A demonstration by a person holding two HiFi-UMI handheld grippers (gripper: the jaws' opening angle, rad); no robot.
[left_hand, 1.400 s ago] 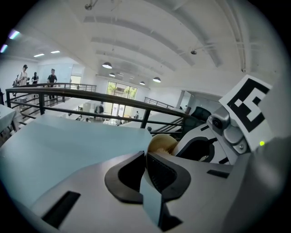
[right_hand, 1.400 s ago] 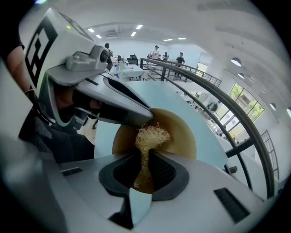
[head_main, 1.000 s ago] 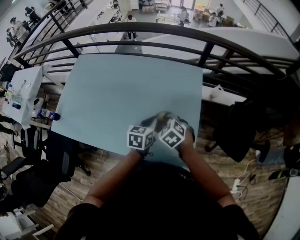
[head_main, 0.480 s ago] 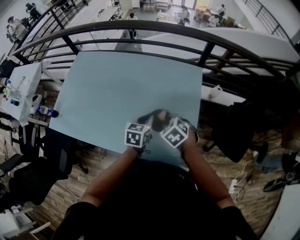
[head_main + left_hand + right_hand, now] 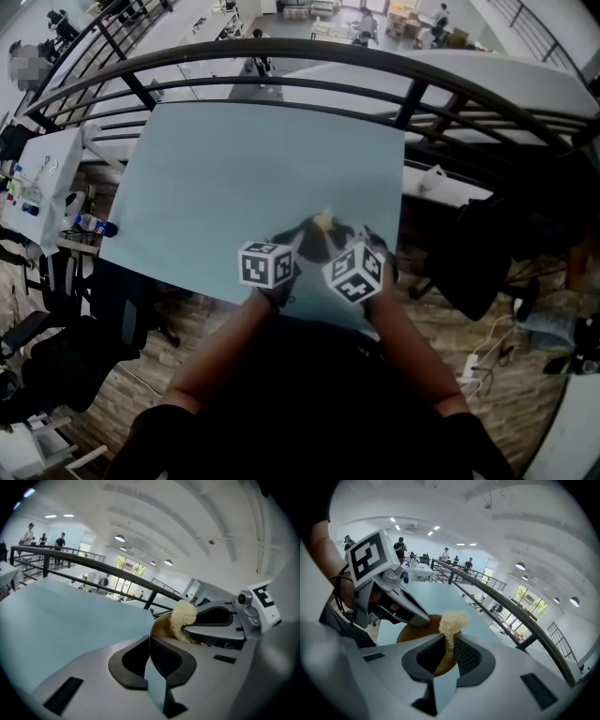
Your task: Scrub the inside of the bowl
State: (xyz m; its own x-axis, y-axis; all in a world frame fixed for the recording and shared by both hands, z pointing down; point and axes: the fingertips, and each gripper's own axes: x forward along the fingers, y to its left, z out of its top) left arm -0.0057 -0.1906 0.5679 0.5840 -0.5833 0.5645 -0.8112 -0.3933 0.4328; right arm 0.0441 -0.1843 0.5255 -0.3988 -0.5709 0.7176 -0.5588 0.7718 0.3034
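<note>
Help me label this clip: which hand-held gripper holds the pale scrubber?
The right hand-held gripper: its jaws pinch the pale fibrous scrubber, while the left hand-held gripper clamps the rim of the brown bowl.

"Where does the head view look from?"

"High above, facing steeply down at the table (image 5: pixel 234 178)."

"And the other two?"

"One rides the left gripper (image 5: pixel 150 641) and one the right gripper (image 5: pixel 449 644). Both are low and close, looking along the jaws across the table from opposite sides. All three share the bowl (image 5: pixel 412 631) and the scrubber (image 5: pixel 452 619)."
</note>
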